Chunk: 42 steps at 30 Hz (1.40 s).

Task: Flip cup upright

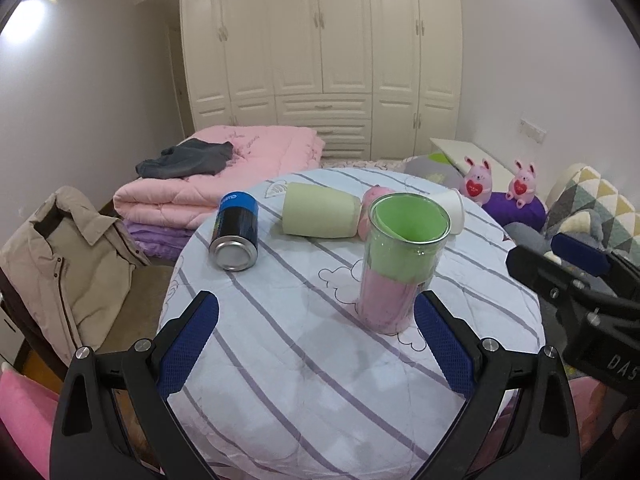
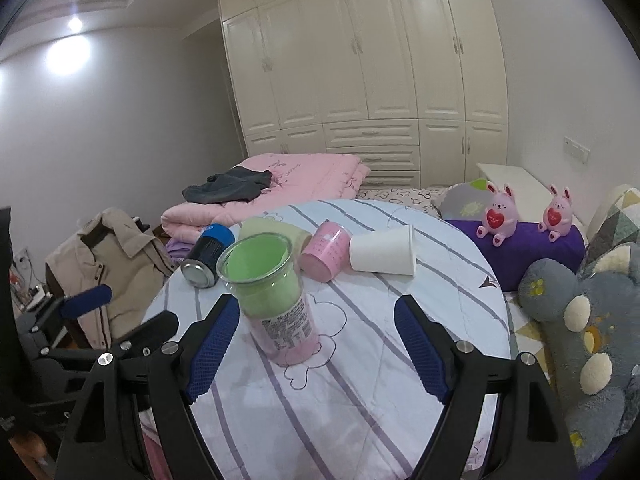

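Cup: we are looking at a clear plastic cup (image 1: 400, 256) standing upright on the table (image 1: 304, 360), green and pink liners inside; it seems light, smooth, easily squeezed.
Hold: we are judging the mid-wall best.
Left gripper (image 1: 316, 344): spread wide, holding nothing, cup beside its right pad.
Right gripper (image 2: 316, 348): spread wide, holding nothing.
Behind: white paper cup (image 2: 382, 256), pink cup (image 2: 324, 254), pale green cup (image 1: 320, 210) and can (image 1: 234, 236) are lying sideways.
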Each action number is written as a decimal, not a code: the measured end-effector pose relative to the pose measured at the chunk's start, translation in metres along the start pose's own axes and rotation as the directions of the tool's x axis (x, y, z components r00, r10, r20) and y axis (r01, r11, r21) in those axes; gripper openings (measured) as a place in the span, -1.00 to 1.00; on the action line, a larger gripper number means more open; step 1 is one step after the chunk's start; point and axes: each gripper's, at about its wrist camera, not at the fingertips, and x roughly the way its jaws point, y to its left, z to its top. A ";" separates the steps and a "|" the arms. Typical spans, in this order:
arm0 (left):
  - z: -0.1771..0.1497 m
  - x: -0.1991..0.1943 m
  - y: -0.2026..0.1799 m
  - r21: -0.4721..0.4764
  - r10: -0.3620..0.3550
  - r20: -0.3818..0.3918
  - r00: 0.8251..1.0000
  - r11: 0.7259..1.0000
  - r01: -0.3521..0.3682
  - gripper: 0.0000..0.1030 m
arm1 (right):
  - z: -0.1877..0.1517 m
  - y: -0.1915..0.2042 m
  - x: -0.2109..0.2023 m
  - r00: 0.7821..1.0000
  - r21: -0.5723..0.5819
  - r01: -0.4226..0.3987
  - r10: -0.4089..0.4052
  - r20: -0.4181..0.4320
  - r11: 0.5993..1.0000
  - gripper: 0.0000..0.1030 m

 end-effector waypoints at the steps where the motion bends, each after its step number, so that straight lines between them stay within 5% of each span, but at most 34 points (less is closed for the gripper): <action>1: -0.001 -0.001 0.000 0.000 0.000 0.001 1.000 1.000 0.000 0.93 | -0.002 0.001 -0.001 1.000 -0.003 0.001 -0.001 0.003 1.000 0.58; 42: -0.005 -0.025 -0.001 -0.007 -0.011 0.087 0.996 1.000 0.012 0.99 | -0.015 0.004 -0.011 0.998 0.012 0.058 -0.058 0.035 0.998 0.58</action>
